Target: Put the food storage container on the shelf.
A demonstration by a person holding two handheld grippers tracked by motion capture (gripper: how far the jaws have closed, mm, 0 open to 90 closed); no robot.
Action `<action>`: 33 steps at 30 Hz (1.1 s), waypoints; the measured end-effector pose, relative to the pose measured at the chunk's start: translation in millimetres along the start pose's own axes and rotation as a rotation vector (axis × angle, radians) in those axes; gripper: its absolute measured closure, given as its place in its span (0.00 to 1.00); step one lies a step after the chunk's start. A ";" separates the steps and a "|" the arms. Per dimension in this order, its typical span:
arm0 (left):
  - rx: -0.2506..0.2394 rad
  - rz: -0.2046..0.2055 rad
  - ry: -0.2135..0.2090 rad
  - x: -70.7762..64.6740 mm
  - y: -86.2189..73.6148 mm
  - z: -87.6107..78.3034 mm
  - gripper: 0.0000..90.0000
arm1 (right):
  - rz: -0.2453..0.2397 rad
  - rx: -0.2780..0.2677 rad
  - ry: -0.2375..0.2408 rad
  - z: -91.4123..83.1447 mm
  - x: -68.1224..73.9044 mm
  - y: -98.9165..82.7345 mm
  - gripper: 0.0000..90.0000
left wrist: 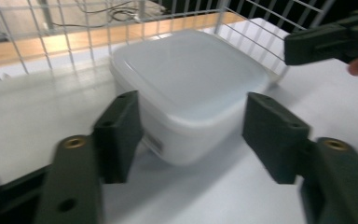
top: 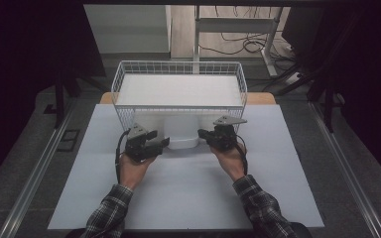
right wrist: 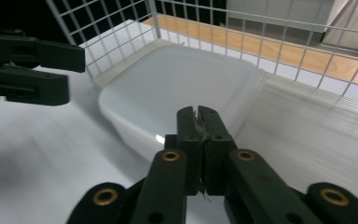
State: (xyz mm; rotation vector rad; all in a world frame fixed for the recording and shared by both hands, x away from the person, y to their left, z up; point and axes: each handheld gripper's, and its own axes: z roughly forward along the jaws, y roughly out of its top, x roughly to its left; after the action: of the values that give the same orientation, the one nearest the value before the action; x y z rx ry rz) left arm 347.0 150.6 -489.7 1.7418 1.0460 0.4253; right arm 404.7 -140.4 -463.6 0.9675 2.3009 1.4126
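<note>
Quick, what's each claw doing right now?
Left claw: open, jaws either side of the white lidded container, not pressing it.
Right claw: shut, holding nothing.

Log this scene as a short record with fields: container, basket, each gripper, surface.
container: white lidded plastic container, lid on, on the table by the basket's near wall
basket: white wire basket, behind the container
left gripper: left gripper, open, jaws either side of the container, not pressing
right gripper: right gripper, shut, nothing held, at the container's edge
surface: white sheet
</note>
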 end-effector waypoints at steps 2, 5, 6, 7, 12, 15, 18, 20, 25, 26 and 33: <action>0.002 0.015 0.001 -1.8 -4.5 -6.3 0.31 | -0.020 0.010 -0.004 -1.2 2.7 -2.6 0.99; -0.016 0.008 -0.009 -3.9 -9.8 -16.3 0.22 | -0.039 0.023 0.002 -4.0 6.5 -4.8 0.99; -0.020 0.009 -0.012 -5.0 -12.2 -20.1 0.19 | -0.037 0.028 0.009 -4.9 7.6 -5.5 0.99; -0.023 0.007 -0.018 -6.3 -14.8 -23.6 0.18 | -0.039 0.028 0.016 -5.9 8.5 -6.2 0.99; -0.009 0.010 -0.038 -15.9 -32.1 -40.0 0.11 | -0.031 0.033 0.029 -8.9 12.3 -10.8 0.99; -0.001 0.040 -0.024 -22.1 -41.6 -47.6 0.09 | -0.042 0.054 0.039 -7.3 15.5 -14.0 0.99; 0.018 0.075 0.008 -28.2 -52.3 -54.0 0.06 | -0.064 0.074 0.053 -3.7 20.2 -16.4 0.99; 0.030 0.082 0.014 -30.7 -59.5 -57.4 0.05 | -0.077 0.086 0.062 -0.5 24.0 -18.1 0.99; 0.049 0.107 0.005 -34.3 -68.0 -62.7 0.04 | -0.097 0.110 0.074 9.2 31.4 -22.5 0.99; 0.049 0.110 0.007 -35.2 -68.6 -63.3 0.04 | -0.097 0.116 0.078 10.9 32.2 -23.1 0.99; 0.054 0.125 -0.004 -39.6 -73.8 -68.1 0.04 | -0.107 0.134 0.079 24.3 33.9 -23.7 0.99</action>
State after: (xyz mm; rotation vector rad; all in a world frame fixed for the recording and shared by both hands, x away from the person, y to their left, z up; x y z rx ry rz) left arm 244.3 166.2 -519.1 1.8623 0.9562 0.4756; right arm 383.4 -108.3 -492.3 0.8235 2.4920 1.2905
